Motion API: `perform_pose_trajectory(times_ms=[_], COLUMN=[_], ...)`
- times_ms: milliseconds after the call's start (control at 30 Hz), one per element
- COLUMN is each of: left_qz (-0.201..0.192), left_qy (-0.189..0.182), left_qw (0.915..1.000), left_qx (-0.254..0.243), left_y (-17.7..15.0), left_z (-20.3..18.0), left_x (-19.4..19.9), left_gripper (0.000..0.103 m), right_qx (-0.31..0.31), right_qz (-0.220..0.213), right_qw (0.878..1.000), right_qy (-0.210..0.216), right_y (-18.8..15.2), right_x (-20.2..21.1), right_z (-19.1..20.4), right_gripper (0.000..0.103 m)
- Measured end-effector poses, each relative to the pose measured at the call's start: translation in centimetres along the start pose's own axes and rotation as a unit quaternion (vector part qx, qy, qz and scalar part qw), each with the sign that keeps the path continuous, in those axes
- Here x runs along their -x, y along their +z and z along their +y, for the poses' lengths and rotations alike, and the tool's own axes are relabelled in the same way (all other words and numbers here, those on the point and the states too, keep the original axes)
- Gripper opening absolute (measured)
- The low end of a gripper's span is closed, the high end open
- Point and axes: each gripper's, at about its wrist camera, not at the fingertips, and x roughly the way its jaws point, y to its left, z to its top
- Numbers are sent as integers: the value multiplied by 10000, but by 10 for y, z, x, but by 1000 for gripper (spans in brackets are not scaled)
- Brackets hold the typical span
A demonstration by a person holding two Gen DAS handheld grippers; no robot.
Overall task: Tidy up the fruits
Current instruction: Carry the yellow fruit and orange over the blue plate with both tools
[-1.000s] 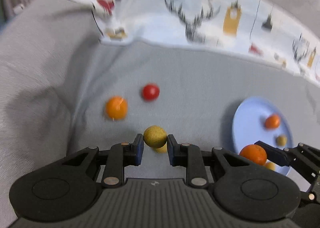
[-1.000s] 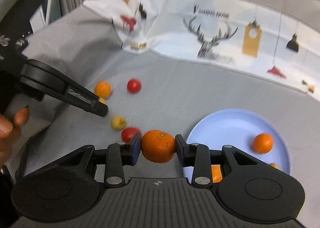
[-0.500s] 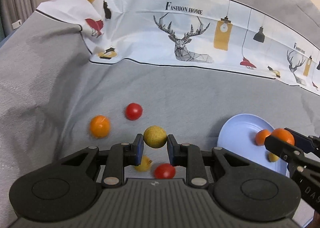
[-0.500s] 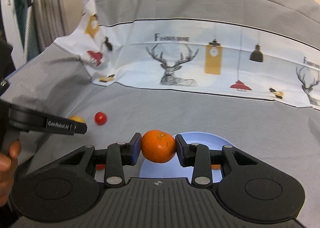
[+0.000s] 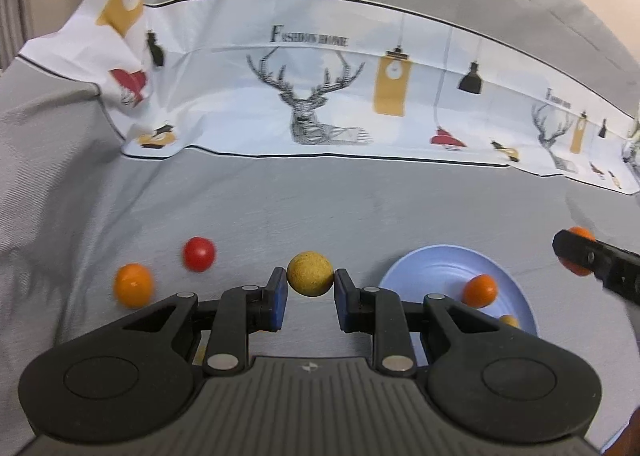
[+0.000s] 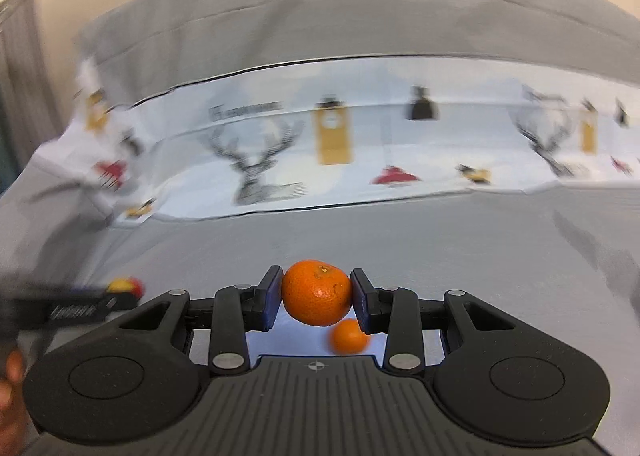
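Lettering "FASHION HOME" is showing above a deer on the printed cloth (image 5: 320,96). The left gripper (image 5: 310,288) is clamping a yellow fruit (image 5: 310,274) above the grey cover, while the right gripper (image 6: 317,298) is squeezing a mandarin (image 6: 317,292) over the blue plate (image 5: 432,268).

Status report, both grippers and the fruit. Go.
Left gripper shut on yellow fruit. Right gripper shut on orange, above blue plate. Red fruit and small orange loose on grey cloth. Nothing blocking.
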Motion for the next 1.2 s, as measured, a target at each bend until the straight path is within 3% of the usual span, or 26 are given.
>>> perform_pose_trajectory(times_ms=[200,400,600,1200], left_qz=[102,263,386,324], left_qy=[-460,-778,-818,-802], left_qw=[9985,9956,9933,9915], left_qx=[-262,-460,-719,-973], left_y=[-5,-12,-19,-23], left_z=[-23,-44,-62,-79], left_x=[-7,-17,-30,-34], left_gripper=[27,27,27,27], right_qx=[-656,-649,-668,-640], right_qz=[326,778,1173,1598], right_qw=[9966,9939,9898,9841], right_qy=[-370,-434,-451,-442], right_y=[-3,-12,-17,-23], right_x=[-11,-24,-34,-44], right_z=[-30,-30,-29,-24], right_gripper=[38,38,38,38])
